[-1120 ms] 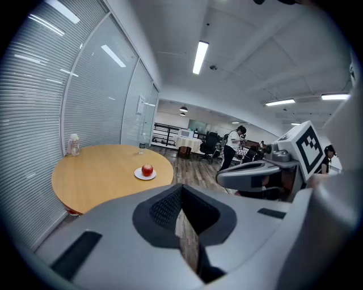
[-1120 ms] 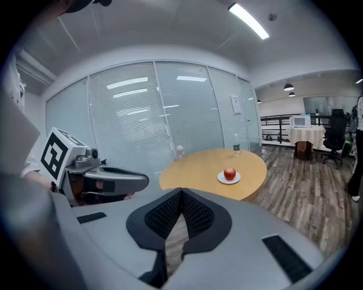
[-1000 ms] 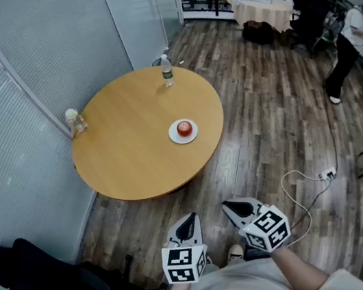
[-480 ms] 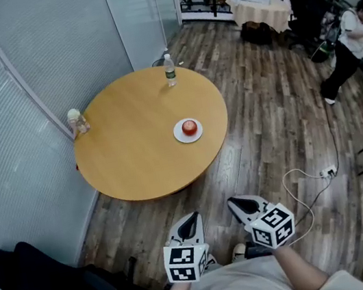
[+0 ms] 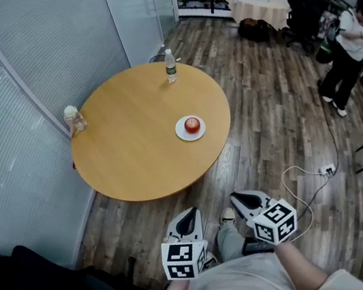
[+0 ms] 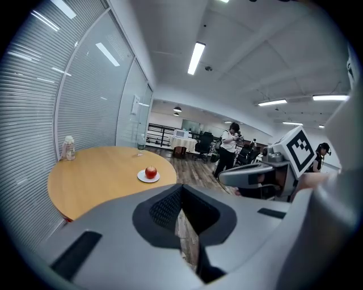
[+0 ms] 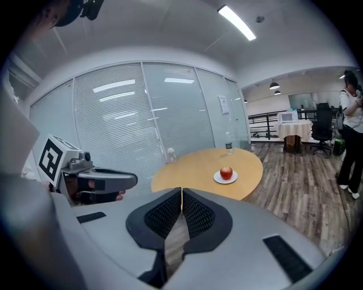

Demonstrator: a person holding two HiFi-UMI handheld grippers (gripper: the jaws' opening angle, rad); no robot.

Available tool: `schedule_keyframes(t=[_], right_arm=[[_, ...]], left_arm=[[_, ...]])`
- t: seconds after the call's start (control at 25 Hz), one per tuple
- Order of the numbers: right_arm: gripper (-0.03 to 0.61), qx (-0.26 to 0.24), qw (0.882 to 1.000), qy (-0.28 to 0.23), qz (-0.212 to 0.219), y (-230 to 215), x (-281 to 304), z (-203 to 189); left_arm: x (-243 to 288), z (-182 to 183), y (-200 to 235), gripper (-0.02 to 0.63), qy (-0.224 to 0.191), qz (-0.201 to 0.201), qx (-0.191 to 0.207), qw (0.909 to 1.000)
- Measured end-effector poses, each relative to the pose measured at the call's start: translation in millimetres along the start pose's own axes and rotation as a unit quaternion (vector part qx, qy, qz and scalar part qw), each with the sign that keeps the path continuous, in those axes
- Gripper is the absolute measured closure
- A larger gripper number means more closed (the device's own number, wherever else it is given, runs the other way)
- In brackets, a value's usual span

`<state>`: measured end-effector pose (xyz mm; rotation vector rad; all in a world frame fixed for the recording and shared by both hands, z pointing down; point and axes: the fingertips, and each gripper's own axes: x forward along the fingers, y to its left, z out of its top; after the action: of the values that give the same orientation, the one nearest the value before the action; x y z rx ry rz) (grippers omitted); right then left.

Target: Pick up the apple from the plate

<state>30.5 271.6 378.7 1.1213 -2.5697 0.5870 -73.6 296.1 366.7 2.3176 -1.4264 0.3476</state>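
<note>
Apple (image 5: 192,124) on white plate (image 5: 182,134), round table (image 5: 132,142), well ahead; my left gripper (image 5: 191,213) and right gripper (image 5: 238,199) pressed together, empty; I'd approach, spread jaws early, straddle squarely.

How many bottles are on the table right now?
2. A clear water bottle stands at the far edge of the round table; a shorter pale bottle stands at its left edge. Both are apart from the apple on its plate. Nothing seems hidden.

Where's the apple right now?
In the head view the apple sits on the white plate, on the right side of the round table near its edge, nearer than the bottle at the far rim.
</note>
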Motion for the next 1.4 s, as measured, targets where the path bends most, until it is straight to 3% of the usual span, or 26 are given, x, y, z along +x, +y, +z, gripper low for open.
schedule_keyframes(t=[0.36, 0.84, 1.04, 1.4], right_arm=[[0.548, 0.0, 1.0, 0.005, 0.025, -55, 69, 32], [0.548, -0.029, 0.998, 0.004, 0.06, -176, 161, 128], [0.548, -0.022, 0.997, 0.021, 0.067, -207, 181, 131], [0.548, -0.004, 0.998, 0.026, 0.054, -227, 206, 143]], left_arm=[[72, 28, 41, 0.612, 0.005, 0.022, -0.012, 0.9997], [213, 114, 88, 0.612, -0.019, 0.059, -0.034, 0.9975], [242, 122, 100, 0.612, -0.014, 0.075, -0.039, 0.9963], [268, 135, 120, 0.612, 0.001, 0.063, -0.023, 0.9977]])
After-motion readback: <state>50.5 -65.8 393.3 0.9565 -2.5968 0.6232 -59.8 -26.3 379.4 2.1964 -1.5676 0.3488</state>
